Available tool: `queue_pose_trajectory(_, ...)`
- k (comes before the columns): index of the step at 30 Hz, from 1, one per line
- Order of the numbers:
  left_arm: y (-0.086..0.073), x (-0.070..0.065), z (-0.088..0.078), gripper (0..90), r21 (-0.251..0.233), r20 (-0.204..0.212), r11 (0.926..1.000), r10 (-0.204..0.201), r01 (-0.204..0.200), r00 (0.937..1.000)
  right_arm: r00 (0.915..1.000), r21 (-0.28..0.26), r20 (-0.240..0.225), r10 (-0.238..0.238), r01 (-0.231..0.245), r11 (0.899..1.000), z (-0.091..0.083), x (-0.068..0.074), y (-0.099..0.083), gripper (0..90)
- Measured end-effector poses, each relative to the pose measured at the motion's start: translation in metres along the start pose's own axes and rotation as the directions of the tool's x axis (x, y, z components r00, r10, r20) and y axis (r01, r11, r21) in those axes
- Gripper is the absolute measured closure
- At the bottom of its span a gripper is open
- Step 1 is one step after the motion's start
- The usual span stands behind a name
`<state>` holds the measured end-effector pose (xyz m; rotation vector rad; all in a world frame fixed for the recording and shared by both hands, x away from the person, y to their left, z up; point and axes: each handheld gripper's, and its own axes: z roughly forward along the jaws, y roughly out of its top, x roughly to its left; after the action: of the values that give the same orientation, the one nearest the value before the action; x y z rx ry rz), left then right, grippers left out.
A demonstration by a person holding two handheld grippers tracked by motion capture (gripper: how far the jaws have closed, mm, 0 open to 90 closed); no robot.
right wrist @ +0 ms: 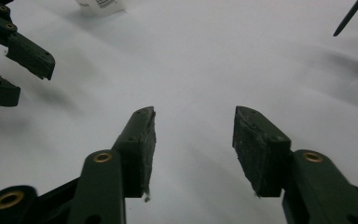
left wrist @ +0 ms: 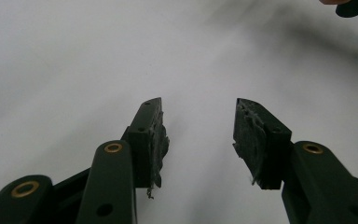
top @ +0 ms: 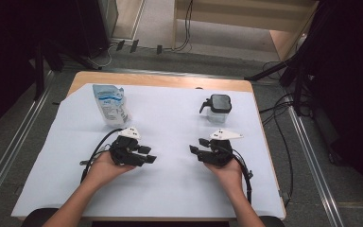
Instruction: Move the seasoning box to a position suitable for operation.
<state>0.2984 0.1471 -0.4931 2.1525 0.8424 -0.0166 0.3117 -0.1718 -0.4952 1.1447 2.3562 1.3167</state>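
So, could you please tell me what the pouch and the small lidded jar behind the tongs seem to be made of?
The white and blue standing pouch looks like flexible plastic film with a slight sheen; its sides are creased and it slumps a little. The small clear jar with the black lid looks like glass or hard clear plastic, since the white sheet shows through it; the lid looks like matte black plastic.

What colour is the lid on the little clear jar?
Black lid, best seen in the high view.

A wooden table (top: 160, 80) covered by a white sheet (top: 170, 179) stands on grey carpet (top: 312, 189). Metal rails (top: 9, 156) run along both sides. Black cables (top: 283, 137) trail right; pale wooden furniture (top: 246, 19) sits far behind, edges dark.
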Motion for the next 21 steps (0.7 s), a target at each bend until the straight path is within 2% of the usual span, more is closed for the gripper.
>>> queue_pose_trajectory(5,0.000,0.000,-0.003,52.3,-0.024,-0.006,0.9997,0.005,-0.005,1.0000,0.9999,-0.012,-0.006,0.013,-0.013,1.000,-0.003,-0.001,0.001,55.2)
queue_pose_trajectory(7,-0.002,0.000,-0.004,55.9,-0.034,-0.023,0.9992,0.018,-0.019,0.9996,0.9998,-0.013,-0.005,0.021,-0.021,1.000,-0.006,-0.003,0.001,56.0)
queue_pose_trajectory(12,-0.004,0.003,-0.005,57.2,-0.036,-0.037,0.9992,0.016,-0.017,0.9992,0.9992,-0.023,-0.023,0.033,-0.033,0.999,-0.008,-0.008,0.002,58.1)
queue_pose_trajectory(16,-0.006,0.003,-0.005,58.3,-0.041,-0.021,0.9991,0.005,-0.006,0.9998,0.9990,-0.033,-0.018,0.042,-0.043,0.999,-0.009,-0.011,0.002,58.6)
queue_pose_trajectory(21,-0.006,0.001,-0.006,56.3,-0.046,-0.010,0.9987,0.020,-0.021,0.9997,0.9987,-0.051,-0.006,0.050,-0.050,0.997,-0.011,-0.015,0.001,58.8)
